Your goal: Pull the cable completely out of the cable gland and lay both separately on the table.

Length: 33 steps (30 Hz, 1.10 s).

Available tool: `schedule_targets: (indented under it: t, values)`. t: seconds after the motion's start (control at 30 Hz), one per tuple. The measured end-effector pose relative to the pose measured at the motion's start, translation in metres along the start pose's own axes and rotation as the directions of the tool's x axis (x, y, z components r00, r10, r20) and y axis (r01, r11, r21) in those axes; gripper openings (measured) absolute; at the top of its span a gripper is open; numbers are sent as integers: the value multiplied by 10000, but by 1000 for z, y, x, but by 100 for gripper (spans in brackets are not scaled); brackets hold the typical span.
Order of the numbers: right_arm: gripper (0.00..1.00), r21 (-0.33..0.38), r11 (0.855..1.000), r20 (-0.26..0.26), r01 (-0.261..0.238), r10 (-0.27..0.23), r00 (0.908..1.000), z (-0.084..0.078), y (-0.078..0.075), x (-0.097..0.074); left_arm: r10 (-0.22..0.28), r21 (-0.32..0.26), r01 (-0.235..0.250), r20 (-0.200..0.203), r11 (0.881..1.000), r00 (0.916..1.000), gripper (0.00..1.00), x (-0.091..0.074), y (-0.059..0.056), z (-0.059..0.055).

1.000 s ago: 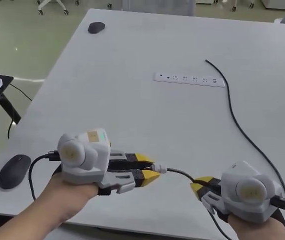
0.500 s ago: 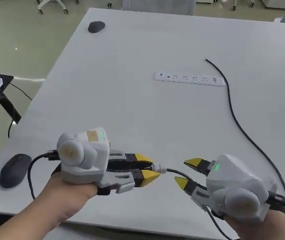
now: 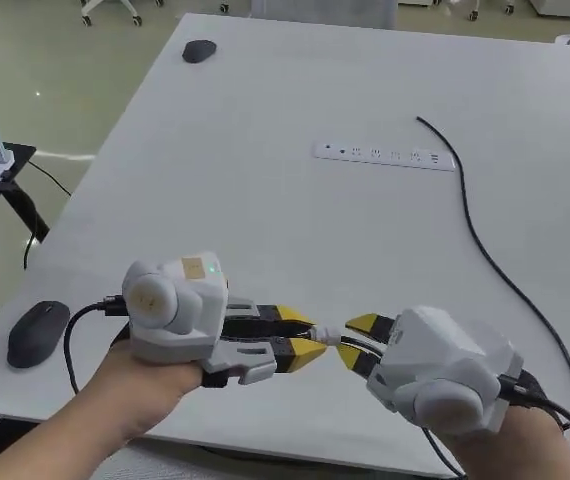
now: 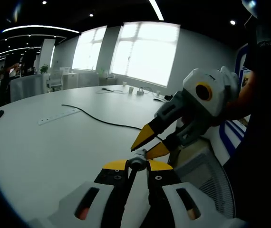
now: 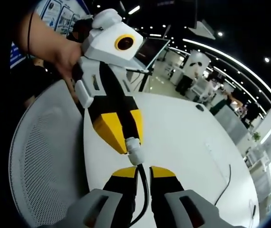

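The white cable gland (image 3: pixel 327 334) (image 4: pixel 136 163) (image 5: pixel 134 148) is pinched at the yellow tips of my left gripper (image 3: pixel 310 338) (image 4: pixel 136 165), which is shut on it just above the table's near edge. A thin black cable (image 5: pixel 143 190) runs out of the gland and down between the jaws of my right gripper (image 3: pixel 355 340) (image 5: pixel 143 172). The right jaws stand slightly apart, straddling the cable right next to the gland, tip to tip with the left gripper. In the left gripper view the right gripper (image 4: pixel 145 148) comes in from the right.
On the white table (image 3: pixel 265 200) lie a white power strip (image 3: pixel 385 156) with a long black cord (image 3: pixel 485 250), a dark mouse (image 3: pixel 37 333) at the near left edge and another mouse (image 3: pixel 200 51) far back. A white mesh chair (image 5: pixel 45 156) is below the grippers.
My right gripper let go of the cable, opened, and moved left along it up to the gland. The left gripper has kept its hold and stayed in place.
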State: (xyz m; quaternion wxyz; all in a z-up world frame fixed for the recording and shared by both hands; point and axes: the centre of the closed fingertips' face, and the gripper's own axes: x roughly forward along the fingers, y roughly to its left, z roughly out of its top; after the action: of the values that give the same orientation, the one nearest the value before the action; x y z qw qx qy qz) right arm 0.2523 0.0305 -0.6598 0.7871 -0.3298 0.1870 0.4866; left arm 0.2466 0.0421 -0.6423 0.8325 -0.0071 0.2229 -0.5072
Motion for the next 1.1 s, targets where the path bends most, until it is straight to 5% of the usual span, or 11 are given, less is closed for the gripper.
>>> schedule_targets:
  t: [0.33, 1.1]
  values:
    - [0, -294, 9996, 72, -32, 34, 10000, -1, 4, 1, -39, -54, 39, -21, 10000, 10000, 15, 0, -1, -2]
    - [0, 1186, 9929, -161, 128, -109, 9998, -11, 0, 1, 10, 86, -10, 58, 10000, 10000, 15, -2, 0, -1]
